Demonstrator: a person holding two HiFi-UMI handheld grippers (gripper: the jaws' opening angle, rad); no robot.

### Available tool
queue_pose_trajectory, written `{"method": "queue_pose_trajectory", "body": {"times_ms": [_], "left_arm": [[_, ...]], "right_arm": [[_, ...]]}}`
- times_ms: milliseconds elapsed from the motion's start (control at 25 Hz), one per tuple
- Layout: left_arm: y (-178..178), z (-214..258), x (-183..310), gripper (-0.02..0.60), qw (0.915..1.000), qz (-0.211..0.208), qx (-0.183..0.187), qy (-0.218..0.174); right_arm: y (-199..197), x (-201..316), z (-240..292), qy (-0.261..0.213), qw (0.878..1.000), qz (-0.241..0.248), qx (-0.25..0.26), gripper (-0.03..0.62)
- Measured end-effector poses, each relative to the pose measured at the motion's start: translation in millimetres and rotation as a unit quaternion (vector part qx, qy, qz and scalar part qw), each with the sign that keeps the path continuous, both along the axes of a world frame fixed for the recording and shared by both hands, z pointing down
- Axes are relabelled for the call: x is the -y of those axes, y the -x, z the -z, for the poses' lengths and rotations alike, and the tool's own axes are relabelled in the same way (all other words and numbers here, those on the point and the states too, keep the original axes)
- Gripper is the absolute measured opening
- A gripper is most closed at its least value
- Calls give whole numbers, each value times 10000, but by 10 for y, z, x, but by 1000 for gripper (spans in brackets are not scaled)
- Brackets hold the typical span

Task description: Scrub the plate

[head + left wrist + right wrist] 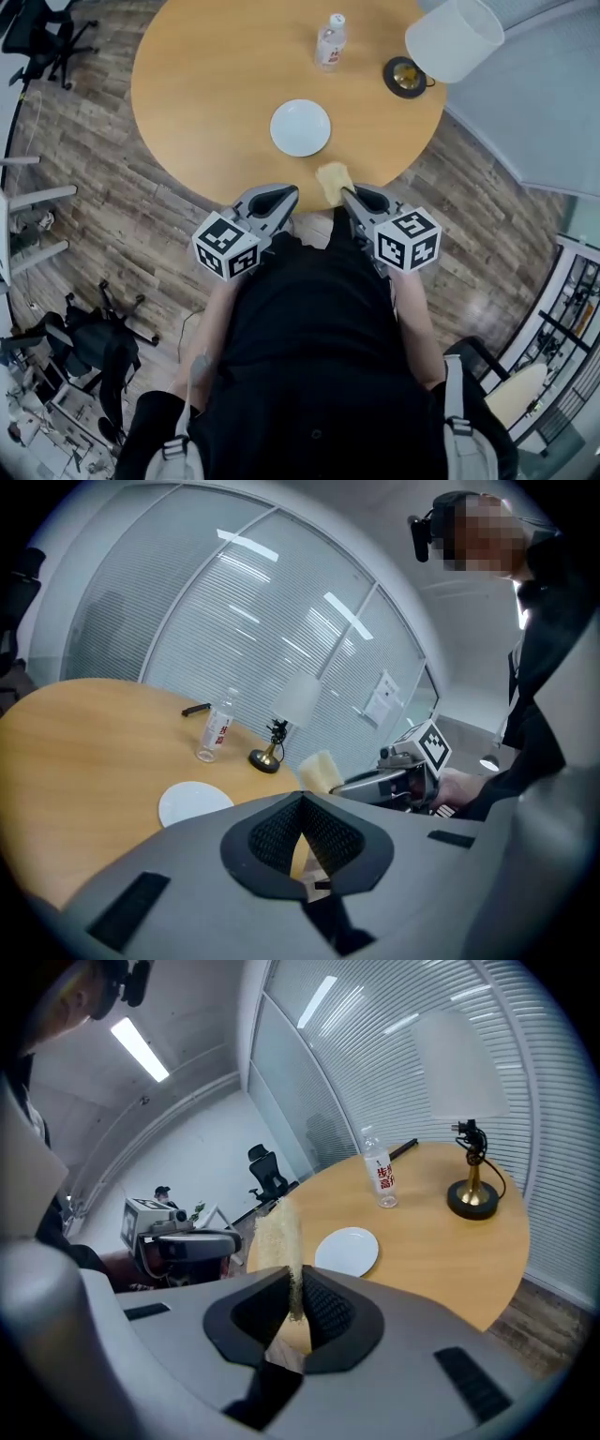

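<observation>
- The wood-plank floor (94, 197) spreads under everything in the head view.
- A round wooden desk (206, 84) fills the upper part of that view, its near edge just ahead of both grippers.
- The person (319, 356), dressed in black, stands at that near edge with an arm stretched forward to each gripper.
- A lamp (455, 37) with a white shade stands at the far right of the desk, on a dark round foot with a brass centre.
- The left gripper (281, 197) hovers at the desk's edge. Its jaws are clenched tip to tip with nothing between them.
- The right gripper (352, 194) is beside it, near the same edge. Its jaws are grasping a sponge, which stands out beyond their tips.
- The plate (300, 127), white and round, lies flat on the desk near its middle. It is ahead of both grippers and apart from them, and nothing rests on it.
- The sponge (333, 180) is pale yellow. It is held over the desk's near edge, short of the plate and not touching it.
- A clear plastic bottle (330, 41) with a white cap stands upright beyond the plate, left of the lamp's foot.
</observation>
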State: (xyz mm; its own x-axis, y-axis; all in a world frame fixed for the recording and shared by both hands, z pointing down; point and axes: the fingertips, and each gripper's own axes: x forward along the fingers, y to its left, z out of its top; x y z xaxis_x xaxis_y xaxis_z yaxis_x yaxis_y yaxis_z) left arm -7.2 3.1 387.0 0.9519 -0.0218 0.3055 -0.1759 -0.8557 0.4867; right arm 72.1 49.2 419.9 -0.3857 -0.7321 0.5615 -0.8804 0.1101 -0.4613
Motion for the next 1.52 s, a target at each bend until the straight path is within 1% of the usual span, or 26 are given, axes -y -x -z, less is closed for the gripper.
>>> {"method": "queue_pose_trajectory", "body": {"times_ms": [120,240,400,560,680,840,1040,1200,1400,1520], "left_arm": [[-179,46,48,8,9991,405,27,83],[-371,50,96,8,9971,738,162,89],[-606,59,100,9,9919,1235,283,135],[-700,-46,1,8,9842,1716,386,204],[-739,-83,-44,8,9768,2080,426,271],[-747,-124,-129,8,9685,2417,478,370],[-693,-129,-189,8,9596,2721,552,448],[-639,-144,-248,8,9562,2823,550,540],[-478,-153,-278,8,9570,2795,505,594],[-425,-106,-270,9,9617,2658,352,570]], "right_arm": [[-167,145,-1,68,9990,438,51,33],[-346,319,3,103,9961,869,140,33],[-567,426,-53,225,9889,1459,191,32],[-630,458,-221,370,9783,2028,212,32],[-636,524,-320,474,9677,2467,231,33],[-609,656,-438,538,9537,2957,127,32],[-506,828,-637,711,9417,3288,51,32],[-373,894,-814,854,9335,3482,-100,32],[-137,1046,-1045,1028,9332,3424,-358,32],[-60,1168,-1191,1099,9379,3250,-523,32]]}}
